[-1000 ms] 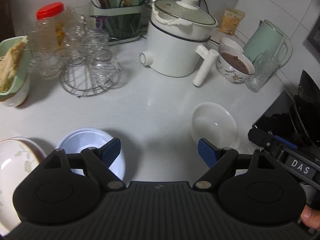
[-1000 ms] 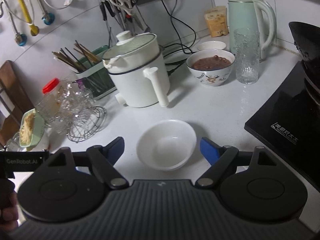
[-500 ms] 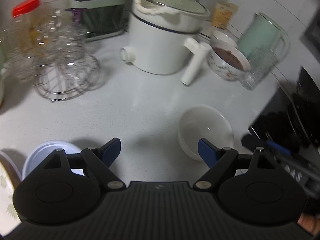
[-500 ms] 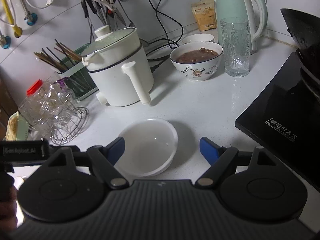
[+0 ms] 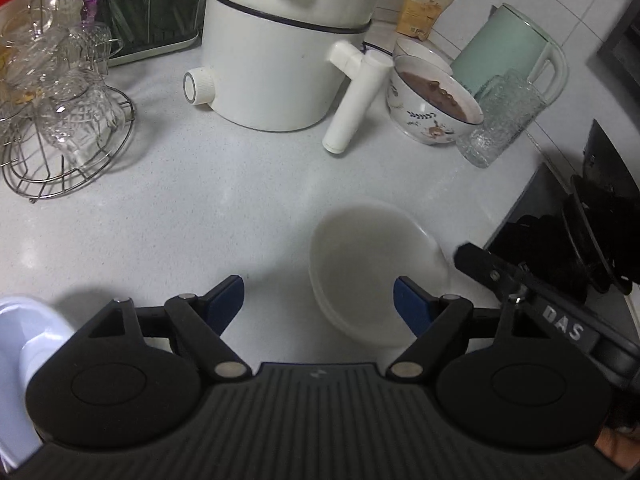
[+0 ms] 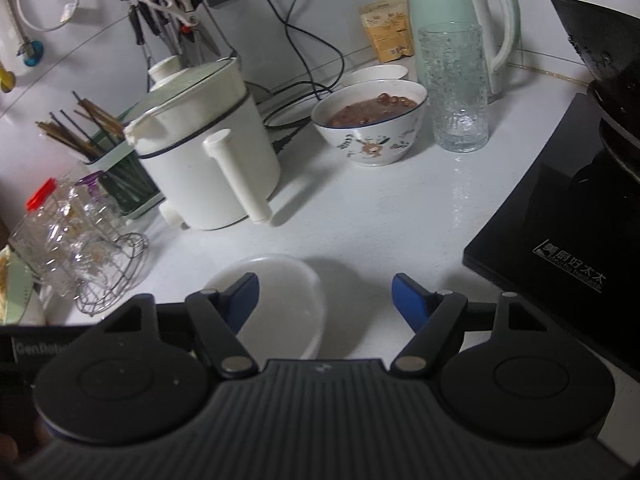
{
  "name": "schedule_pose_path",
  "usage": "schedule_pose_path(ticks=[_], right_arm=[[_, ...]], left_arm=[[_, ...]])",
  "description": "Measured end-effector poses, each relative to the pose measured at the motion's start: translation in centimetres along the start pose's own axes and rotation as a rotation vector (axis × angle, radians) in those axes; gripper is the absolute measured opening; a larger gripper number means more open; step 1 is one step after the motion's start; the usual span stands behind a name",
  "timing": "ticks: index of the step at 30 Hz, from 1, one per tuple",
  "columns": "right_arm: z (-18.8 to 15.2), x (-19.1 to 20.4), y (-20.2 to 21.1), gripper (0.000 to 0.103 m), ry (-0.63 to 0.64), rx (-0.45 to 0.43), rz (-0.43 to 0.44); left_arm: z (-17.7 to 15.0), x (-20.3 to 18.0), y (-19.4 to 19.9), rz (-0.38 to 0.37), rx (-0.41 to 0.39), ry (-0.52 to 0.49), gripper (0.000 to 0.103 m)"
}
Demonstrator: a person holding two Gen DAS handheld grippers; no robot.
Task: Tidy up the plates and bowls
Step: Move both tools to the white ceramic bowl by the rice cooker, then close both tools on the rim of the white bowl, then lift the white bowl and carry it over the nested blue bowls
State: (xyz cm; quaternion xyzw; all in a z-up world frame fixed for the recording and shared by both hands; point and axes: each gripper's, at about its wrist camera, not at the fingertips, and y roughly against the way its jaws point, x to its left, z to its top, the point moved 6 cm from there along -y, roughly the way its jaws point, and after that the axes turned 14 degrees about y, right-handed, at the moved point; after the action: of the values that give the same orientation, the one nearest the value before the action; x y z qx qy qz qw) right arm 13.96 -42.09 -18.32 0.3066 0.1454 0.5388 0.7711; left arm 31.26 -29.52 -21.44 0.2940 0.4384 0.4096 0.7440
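An empty white bowl (image 5: 376, 268) sits on the pale counter. My left gripper (image 5: 320, 300) hovers over it, jaws closing, the bowl's left rim between them and the pads not touching it. In the right wrist view the same white bowl (image 6: 280, 300) lies under my right gripper (image 6: 325, 300), whose jaws are also closing; the left fingertip (image 6: 244, 296) is over the bowl's inside and the right one over bare counter. A light blue bowl (image 5: 24, 332) shows at the lower left. A patterned bowl (image 6: 370, 124) holding brown food stands further back.
A white electric pot (image 5: 280, 56) with a long handle stands behind. A wire rack of glasses (image 5: 60, 120) is at the left. A textured glass (image 6: 456, 88) and green kettle (image 6: 456, 20) are at the back right. A black cooktop (image 6: 560, 264) with a dark wok borders the right.
Both grippers have come down and forward toward the white bowl, which looks bigger. In the left view the blue bowl and patterned plate slid off to the lower left. Both jaws narrowed slightly.
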Motion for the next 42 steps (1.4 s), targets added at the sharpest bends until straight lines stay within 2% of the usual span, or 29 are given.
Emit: schedule_pose_path(ticks=[7,8,12,15,17,18,20,31,42], right_arm=[[-1.1,-0.9,-1.5,0.057,-0.047,0.054,0.037],[-1.3,-1.0,-1.7,0.053,-0.053,0.062,0.046],[-1.7,-0.8,-2.4,0.044,-0.064,0.079,0.069],[-1.8,-0.6,-2.8,0.034,-0.066,0.087,0.085],[-1.8,-0.4,-3.0,0.022,-0.066,0.088,0.092],[-1.8,-0.4,-3.1,0.02,-0.07,0.087,0.091],[-1.8,-0.3,-3.1,0.013,-0.076,0.079,0.099],[-1.5,0.1,-2.6,0.011,-0.085,0.081,0.108],[-0.2,1.9,-0.7,0.012,-0.087,0.052,0.153]], left_arm=[[0.8,0.6,-2.3,-0.016,0.042,0.056,0.062],[0.9,0.5,-2.5,-0.02,0.046,0.059,0.057],[1.0,0.4,-3.1,-0.026,0.052,0.053,0.039],[1.0,0.3,-3.4,-0.026,0.061,0.045,0.025],[1.0,0.1,-3.4,-0.026,0.062,0.029,0.019],[1.0,0.0,-3.3,-0.03,0.063,0.022,0.017],[0.9,0.0,-3.3,-0.039,0.068,0.025,0.015],[0.7,0.9,-1.4,-0.093,0.087,0.095,0.015],[1.0,1.9,2.4,-0.076,0.039,0.173,0.015]])
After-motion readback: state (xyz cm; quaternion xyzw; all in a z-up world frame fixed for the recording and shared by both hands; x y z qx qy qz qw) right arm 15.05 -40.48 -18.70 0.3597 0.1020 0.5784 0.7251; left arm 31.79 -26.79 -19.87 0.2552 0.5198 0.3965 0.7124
